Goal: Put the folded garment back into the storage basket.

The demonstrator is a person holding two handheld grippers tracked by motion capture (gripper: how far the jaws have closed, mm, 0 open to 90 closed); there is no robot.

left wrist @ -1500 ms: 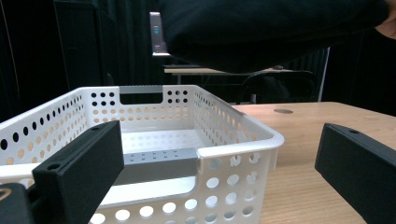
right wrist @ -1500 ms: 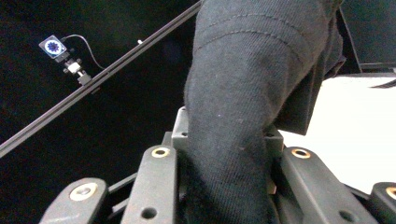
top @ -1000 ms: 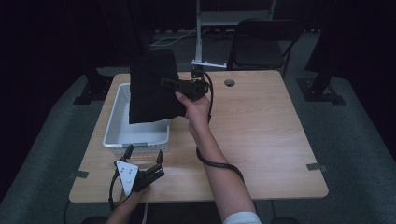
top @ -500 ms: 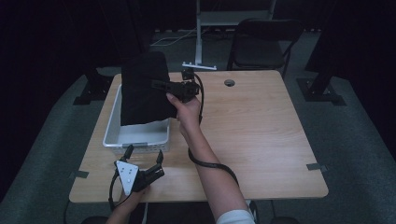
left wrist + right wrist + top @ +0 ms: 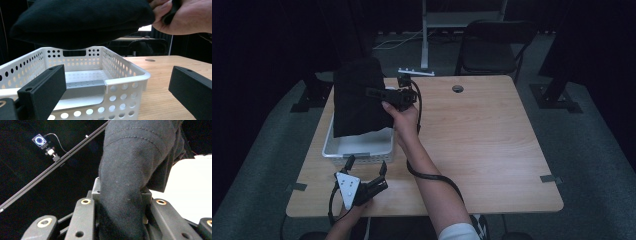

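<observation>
The white perforated basket [image 5: 359,145] sits on the tabletop [image 5: 492,140] at my left, and its floor is bare as far as I can see; in the left gripper view its near wall [image 5: 120,100] stands just ahead of my jaws. My right gripper [image 5: 384,93] has its jaws pinched tight on a fold of the black cloth [image 5: 359,100], which hangs above the basket, its lower edge dipping over the far part of the basket without resting inside. In the right gripper view the cloth [image 5: 130,177] bunches thick between my jaws. My left gripper [image 5: 366,170] lies low near the tabletop's front edge, just in front of the basket, its jaws spread and holding nothing.

Since a second ago my right hand has carried the cloth leftward, so it now covers more of the basket; the left gripper has kept its place.
</observation>
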